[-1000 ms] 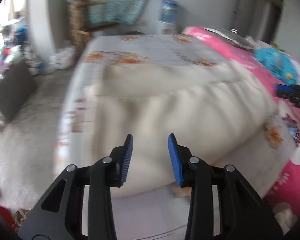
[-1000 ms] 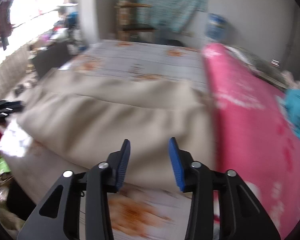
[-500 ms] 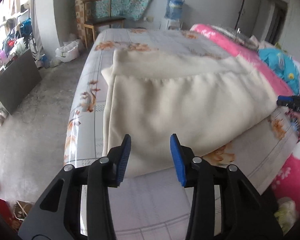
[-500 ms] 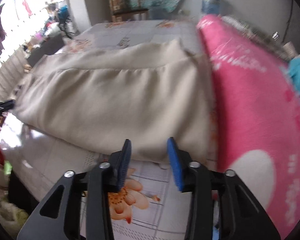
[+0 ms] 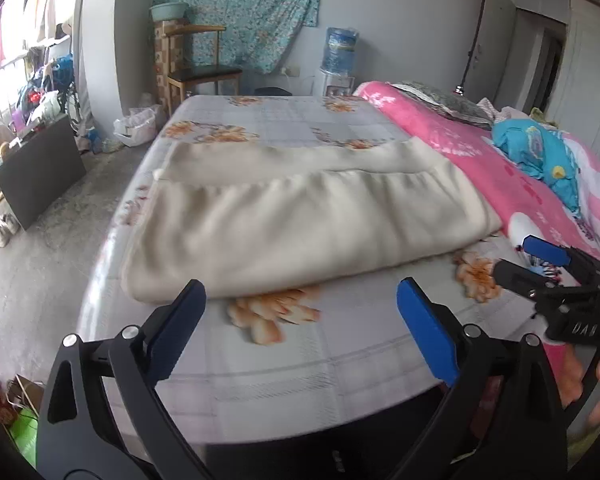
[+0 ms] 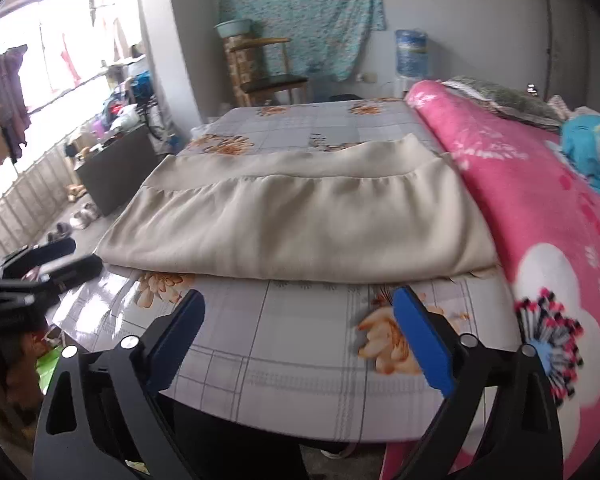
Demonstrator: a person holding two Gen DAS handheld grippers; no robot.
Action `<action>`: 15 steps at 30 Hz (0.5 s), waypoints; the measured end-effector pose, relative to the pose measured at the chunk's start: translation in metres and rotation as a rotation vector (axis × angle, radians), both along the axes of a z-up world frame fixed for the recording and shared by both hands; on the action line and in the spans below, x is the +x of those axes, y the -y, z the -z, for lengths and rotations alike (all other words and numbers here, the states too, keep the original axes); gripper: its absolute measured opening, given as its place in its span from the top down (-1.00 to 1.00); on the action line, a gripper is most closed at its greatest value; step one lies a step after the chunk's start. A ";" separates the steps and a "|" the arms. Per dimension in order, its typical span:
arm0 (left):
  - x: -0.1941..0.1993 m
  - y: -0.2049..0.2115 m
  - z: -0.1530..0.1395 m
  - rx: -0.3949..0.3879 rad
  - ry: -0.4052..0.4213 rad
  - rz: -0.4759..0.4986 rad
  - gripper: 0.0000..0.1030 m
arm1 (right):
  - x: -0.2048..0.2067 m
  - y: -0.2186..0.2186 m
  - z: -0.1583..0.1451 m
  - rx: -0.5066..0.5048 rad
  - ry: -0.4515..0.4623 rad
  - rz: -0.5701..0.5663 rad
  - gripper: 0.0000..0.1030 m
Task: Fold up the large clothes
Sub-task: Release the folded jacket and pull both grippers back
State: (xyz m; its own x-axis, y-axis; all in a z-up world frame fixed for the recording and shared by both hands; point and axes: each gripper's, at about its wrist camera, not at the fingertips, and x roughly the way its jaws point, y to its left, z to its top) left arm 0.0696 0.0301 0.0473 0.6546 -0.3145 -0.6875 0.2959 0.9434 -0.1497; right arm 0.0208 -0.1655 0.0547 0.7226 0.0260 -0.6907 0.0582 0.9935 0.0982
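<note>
A large cream garment (image 5: 300,216) lies folded in layers across the flowered bed sheet (image 5: 308,356); the right wrist view shows the same cream garment (image 6: 300,224) from the other end. My left gripper (image 5: 300,300) hovers over the near part of the sheet, short of the garment's front fold, its jaws opening wide with nothing between them. My right gripper (image 6: 298,304) hangs likewise in front of the fold, jaws opening, empty. Each gripper shows in the other's view: the right gripper (image 5: 540,260) at the right edge, the left gripper (image 6: 48,264) at the left edge.
A pink blanket (image 6: 540,208) runs along the right side of the bed, with a blue bundle (image 5: 540,156) on it. Beyond the bed stand a wooden chair (image 5: 200,68) and a water dispenser (image 5: 340,56). A dark box (image 5: 40,168) and shoes sit on the floor at left.
Both grippers have pulled back from the cream garment toward the bed's near edge, and their jaws have spread from half closed to wide. The garment stays lying folded.
</note>
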 end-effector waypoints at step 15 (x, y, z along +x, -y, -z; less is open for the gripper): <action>-0.020 0.026 -0.006 0.232 -0.011 -0.240 -0.82 | -0.012 -0.020 -0.018 -0.191 0.046 0.103 -0.88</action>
